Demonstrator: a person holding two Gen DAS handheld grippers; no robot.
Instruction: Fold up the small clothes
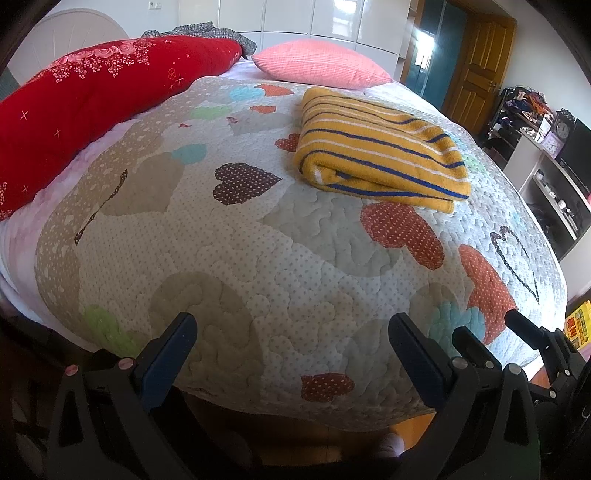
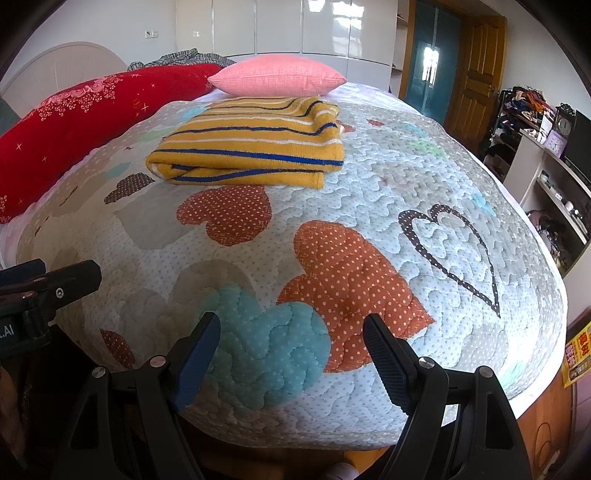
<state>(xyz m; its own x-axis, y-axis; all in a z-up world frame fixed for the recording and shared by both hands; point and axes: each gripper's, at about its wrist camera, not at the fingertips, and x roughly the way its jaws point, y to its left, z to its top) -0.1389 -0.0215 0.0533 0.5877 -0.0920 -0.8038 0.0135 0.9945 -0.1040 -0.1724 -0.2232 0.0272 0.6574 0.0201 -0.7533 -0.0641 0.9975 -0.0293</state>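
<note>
A yellow garment with blue and white stripes (image 1: pixel 376 147) lies folded in a flat bundle on the heart-patterned quilt (image 1: pixel 240 258), toward the far side of the bed. It also shows in the right wrist view (image 2: pixel 255 144). My left gripper (image 1: pixel 291 325) is open and empty, held low at the near edge of the bed, well short of the garment. My right gripper (image 2: pixel 291 325) is open and empty too, at the near edge beside the left one. The right gripper shows in the left wrist view (image 1: pixel 524 332), and the left gripper in the right wrist view (image 2: pixel 55 277).
A red floral duvet (image 1: pixel 92 107) lies along the left side of the bed. A pink pillow (image 1: pixel 321 64) sits at the head, just behind the garment. A grey checked cloth (image 1: pixel 207 31) lies behind the duvet. White shelves (image 1: pixel 550 192) and a wooden door (image 1: pixel 476 70) stand to the right.
</note>
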